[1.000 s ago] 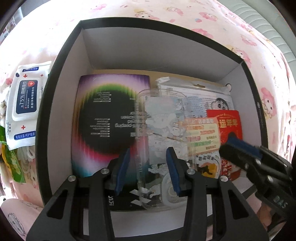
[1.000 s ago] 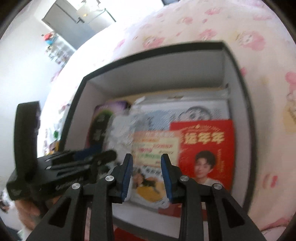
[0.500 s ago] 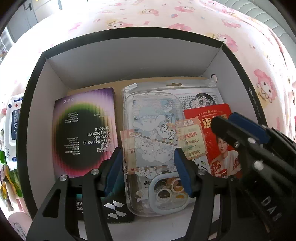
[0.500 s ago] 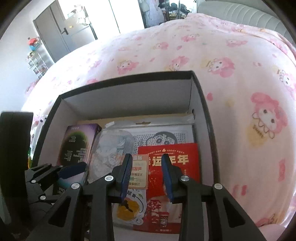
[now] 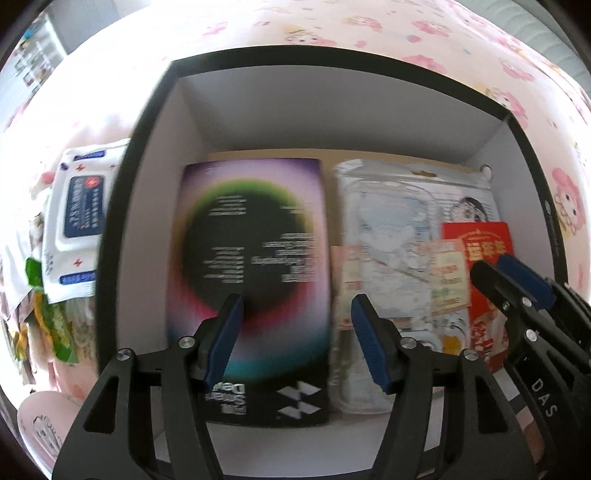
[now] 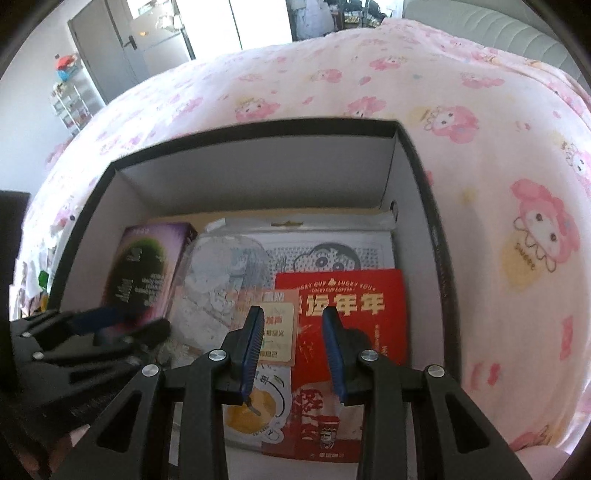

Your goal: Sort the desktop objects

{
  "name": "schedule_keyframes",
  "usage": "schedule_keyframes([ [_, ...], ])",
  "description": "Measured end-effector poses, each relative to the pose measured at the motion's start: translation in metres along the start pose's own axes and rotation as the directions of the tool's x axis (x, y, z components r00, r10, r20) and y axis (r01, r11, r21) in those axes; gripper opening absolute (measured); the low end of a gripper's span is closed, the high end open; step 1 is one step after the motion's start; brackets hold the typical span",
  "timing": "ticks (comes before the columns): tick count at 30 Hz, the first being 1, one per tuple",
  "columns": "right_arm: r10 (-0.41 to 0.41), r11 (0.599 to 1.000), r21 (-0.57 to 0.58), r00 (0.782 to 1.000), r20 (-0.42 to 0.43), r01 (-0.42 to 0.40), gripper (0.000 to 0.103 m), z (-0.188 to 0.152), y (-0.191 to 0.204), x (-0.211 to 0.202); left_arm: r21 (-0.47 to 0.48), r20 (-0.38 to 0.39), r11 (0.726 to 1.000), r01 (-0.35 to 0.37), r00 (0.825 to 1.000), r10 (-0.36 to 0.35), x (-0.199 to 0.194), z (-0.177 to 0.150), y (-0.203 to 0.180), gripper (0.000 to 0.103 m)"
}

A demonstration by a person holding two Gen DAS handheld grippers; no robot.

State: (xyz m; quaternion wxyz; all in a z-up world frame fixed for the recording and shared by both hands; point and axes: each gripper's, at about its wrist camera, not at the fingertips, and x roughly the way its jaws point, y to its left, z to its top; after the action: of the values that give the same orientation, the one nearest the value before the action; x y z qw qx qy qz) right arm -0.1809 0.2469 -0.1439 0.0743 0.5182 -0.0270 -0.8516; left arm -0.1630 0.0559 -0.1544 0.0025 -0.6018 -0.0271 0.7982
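Two views are given. From the left wrist, the left gripper (image 5: 297,339) is seen over an open black box (image 5: 332,62) that stands on a bed (image 5: 424,22) with a pink cartoon sheet. Its blue-padded fingers (image 5: 223,339) are spread wide with nothing between them. Below them, flat on the box floor at the left, a purple-and-black carton (image 5: 255,236) is seen. Just beside it on the right a clear phone case (image 5: 391,236) lies on a white packet (image 5: 476,201), and a red card (image 5: 487,236) is partly covered by the right gripper (image 5: 506,277), which enters from the right edge. Outside the box, to the left, a wipes pack (image 5: 79,206) is laid on the bed; the view is blurred by motion.

From the right wrist, the right gripper (image 6: 293,347) is held above the near right part of the box (image 6: 417,158), its fingers (image 6: 334,350) parted and empty. Under them the red card (image 6: 347,295) and a small yellow label (image 6: 277,332) are seen. The carton (image 6: 147,269) lies at the left, the phone case (image 6: 218,273) in the middle, and the left gripper (image 6: 110,325) is seen blurred over the carton.
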Motion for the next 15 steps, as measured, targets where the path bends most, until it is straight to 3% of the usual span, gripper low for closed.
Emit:
schedule_keyframes([
  [5, 0.002, 1.0, -0.01, 1.0, -0.024, -0.002, 0.029, -0.003, 0.003, 0.005, -0.005, 0.009, 1.0, -0.014, 1.0, 0.014, -0.003, -0.003, 0.003, 0.061],
  [7, -0.003, 1.0, -0.001, 1.0, -0.023, 0.003, 0.029, -0.003, 0.002, 0.004, -0.002, 0.02, 1.0, 0.012, 1.0, -0.012, -0.006, -0.003, 0.0, 0.058],
  [10, -0.007, 0.999, 0.047, 1.0, 0.016, 0.007, 0.029, -0.001, -0.006, -0.004, 0.054, 0.031, 0.996, 0.077, 0.996, -0.079, -0.012, -0.002, -0.015, 0.058],
  [15, -0.013, 0.995, 0.096, 0.994, 0.106, 0.002, 0.029, 0.003, -0.017, -0.022, 0.179, 0.035, 0.982, 0.056, 0.997, -0.063, -0.01, 0.005, -0.054, 0.059],
])
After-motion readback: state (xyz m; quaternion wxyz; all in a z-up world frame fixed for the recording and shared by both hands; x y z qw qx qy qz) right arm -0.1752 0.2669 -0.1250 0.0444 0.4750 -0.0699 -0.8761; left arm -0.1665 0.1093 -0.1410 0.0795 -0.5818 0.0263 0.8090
